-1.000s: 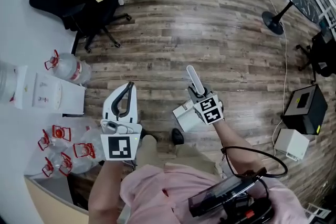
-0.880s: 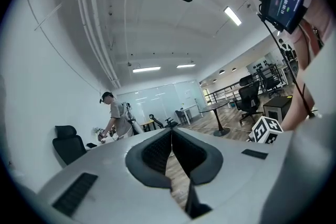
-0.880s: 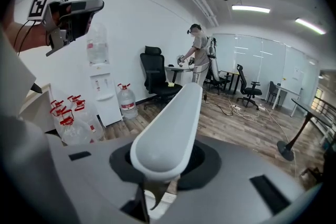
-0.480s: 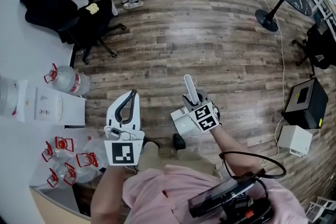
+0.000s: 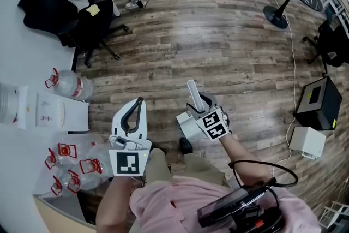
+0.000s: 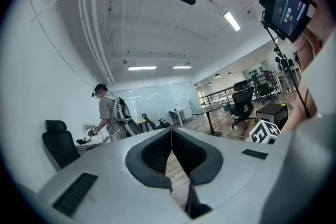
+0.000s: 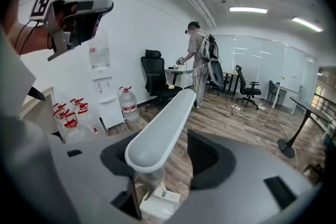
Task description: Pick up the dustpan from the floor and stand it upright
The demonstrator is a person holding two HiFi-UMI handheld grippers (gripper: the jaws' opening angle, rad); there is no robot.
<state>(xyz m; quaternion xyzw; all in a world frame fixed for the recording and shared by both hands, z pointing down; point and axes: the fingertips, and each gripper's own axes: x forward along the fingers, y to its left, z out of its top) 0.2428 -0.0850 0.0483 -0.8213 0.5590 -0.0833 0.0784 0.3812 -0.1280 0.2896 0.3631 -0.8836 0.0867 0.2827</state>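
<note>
Your dustpan [image 5: 188,125] is up off the wooden floor [image 5: 229,46], its long handle gripped in your right tongs [image 5: 200,105] and pointing away from you. Your left tongs [image 5: 136,104], just beside it, are closed on nothing.

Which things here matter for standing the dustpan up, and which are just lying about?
In the job:
- dustpan, held by its handle in the right gripper
- left gripper, shut and empty

Lying about:
- office chair
- water jugs
- black box
</note>
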